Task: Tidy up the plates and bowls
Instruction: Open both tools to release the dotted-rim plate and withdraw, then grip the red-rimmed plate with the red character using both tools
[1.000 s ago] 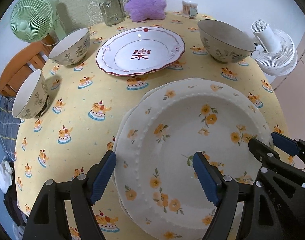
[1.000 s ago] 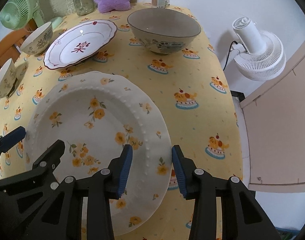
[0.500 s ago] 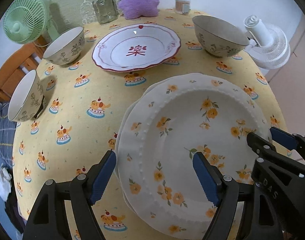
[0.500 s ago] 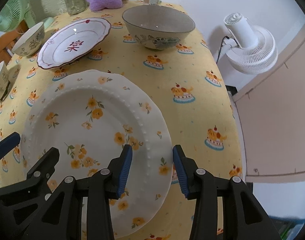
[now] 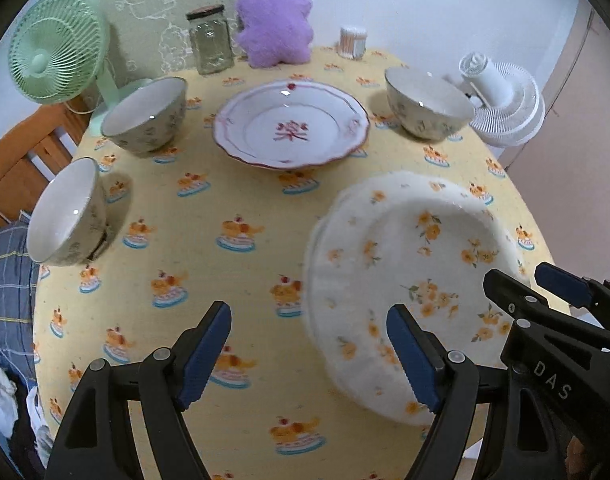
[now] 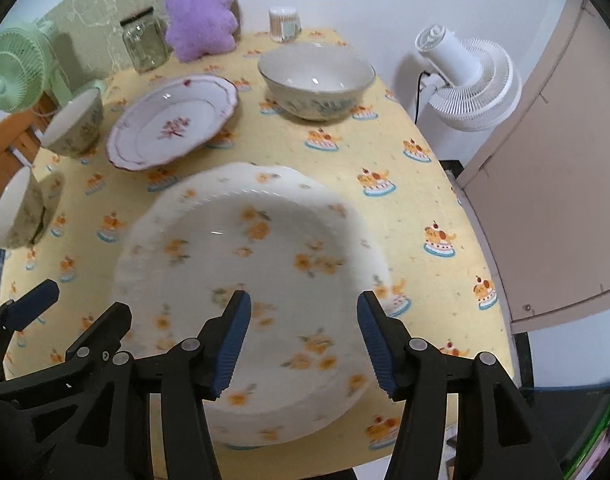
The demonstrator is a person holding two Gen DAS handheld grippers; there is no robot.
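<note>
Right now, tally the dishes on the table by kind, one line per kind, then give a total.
Bowls: 3, namely the large bowl at the far right, the bowl by the green fan and the tilted bowl at the left edge.
Plates: at least 3, namely the red-patterned plate and the orange-flower plates, a stack of at least two.
Total: at least 6 dishes.

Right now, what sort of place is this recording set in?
Likely a home dining corner: a table under a cartoon-print yellow cloth, set with floral bowls and plates, with a purple plush toy beside them.
</note>
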